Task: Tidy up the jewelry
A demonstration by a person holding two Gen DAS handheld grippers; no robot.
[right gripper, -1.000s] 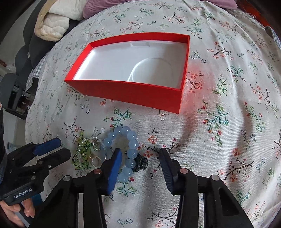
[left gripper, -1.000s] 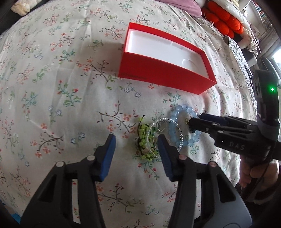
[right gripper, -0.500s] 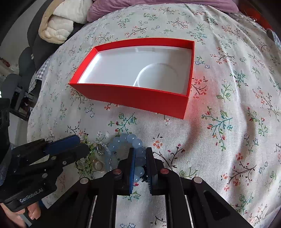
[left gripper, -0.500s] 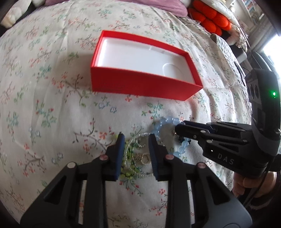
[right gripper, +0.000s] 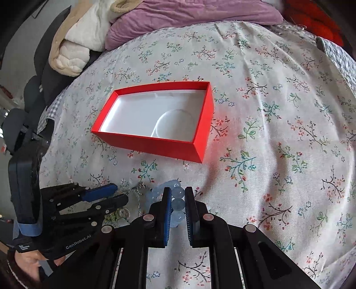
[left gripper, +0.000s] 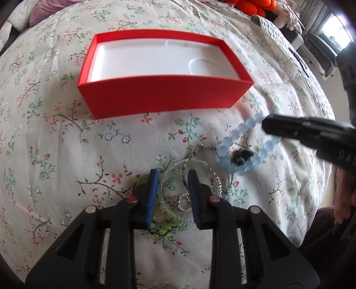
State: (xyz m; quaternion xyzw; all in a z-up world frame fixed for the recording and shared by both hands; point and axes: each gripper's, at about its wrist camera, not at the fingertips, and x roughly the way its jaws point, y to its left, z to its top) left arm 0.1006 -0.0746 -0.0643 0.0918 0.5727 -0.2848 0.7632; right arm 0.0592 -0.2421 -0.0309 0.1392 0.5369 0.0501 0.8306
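Observation:
A red box (left gripper: 164, 95) with a white empty inside stands on the floral bedspread; it also shows in the right wrist view (right gripper: 155, 144). My right gripper (right gripper: 178, 206) is shut on a pale blue bead bracelet (right gripper: 178, 203) and holds it lifted off the cloth; in the left wrist view the bracelet (left gripper: 229, 137) hangs from its fingers (left gripper: 289, 129). My left gripper (left gripper: 173, 191) is closed around a clear bead bracelet (left gripper: 189, 177), a ring (left gripper: 183, 203) and a green bead strand (left gripper: 164, 229) lying tangled.
The floral bedspread (right gripper: 267, 111) covers the whole surface. A purple pillow (right gripper: 189, 20) and a cream quilt (right gripper: 73, 44) lie at the far edge. Orange cushions (left gripper: 249, 6) sit at the back right.
My right gripper has closed on the blue bracelet and lifted it up and away from the pile. My left gripper has closed in on the clear bracelet and the ring.

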